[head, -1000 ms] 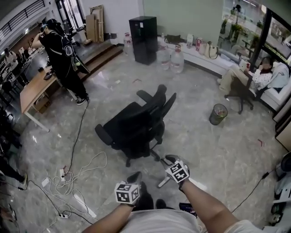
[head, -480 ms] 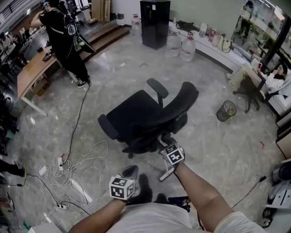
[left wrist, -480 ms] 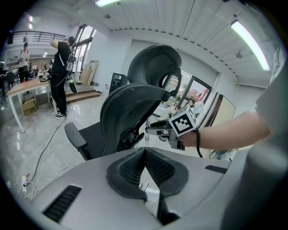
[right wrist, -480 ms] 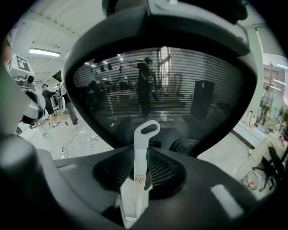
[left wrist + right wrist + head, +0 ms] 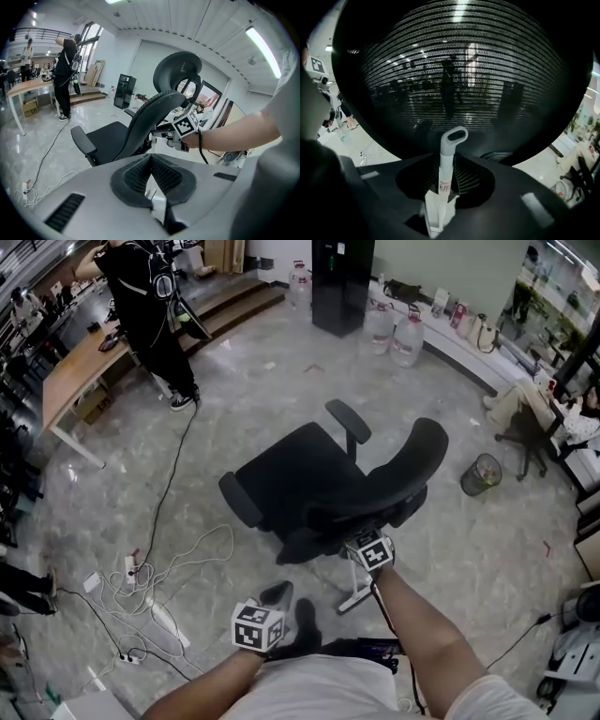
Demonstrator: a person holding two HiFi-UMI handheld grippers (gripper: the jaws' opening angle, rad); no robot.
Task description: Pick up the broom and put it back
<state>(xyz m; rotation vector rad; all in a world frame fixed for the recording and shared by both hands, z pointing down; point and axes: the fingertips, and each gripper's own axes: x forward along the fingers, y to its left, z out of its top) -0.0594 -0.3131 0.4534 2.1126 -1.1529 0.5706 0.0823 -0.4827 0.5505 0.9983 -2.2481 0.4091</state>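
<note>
My right gripper (image 5: 364, 542) holds a white broom handle (image 5: 355, 594) that slants down to the floor beside my feet. In the right gripper view the handle's grey loop end (image 5: 454, 137) sticks up between the pads of the right gripper (image 5: 447, 183), whose jaws are opening. The mesh back of a black office chair (image 5: 319, 486) stands right in front of it and fills that view (image 5: 454, 70). My left gripper (image 5: 275, 596) hangs lower and nearer to me, shut with nothing between its pads (image 5: 151, 161). The broom's head is hidden.
White cables and power strips (image 5: 155, 601) lie on the floor at the left. A person in black (image 5: 150, 310) stands by a wooden desk (image 5: 70, 381) at the far left. A waste bin (image 5: 481, 474) sits to the right, water bottles (image 5: 408, 338) at the back.
Both grippers have moved forward to the chair, which now lies much closer. The right gripper, with the broom handle, has reached the chair's backrest.
</note>
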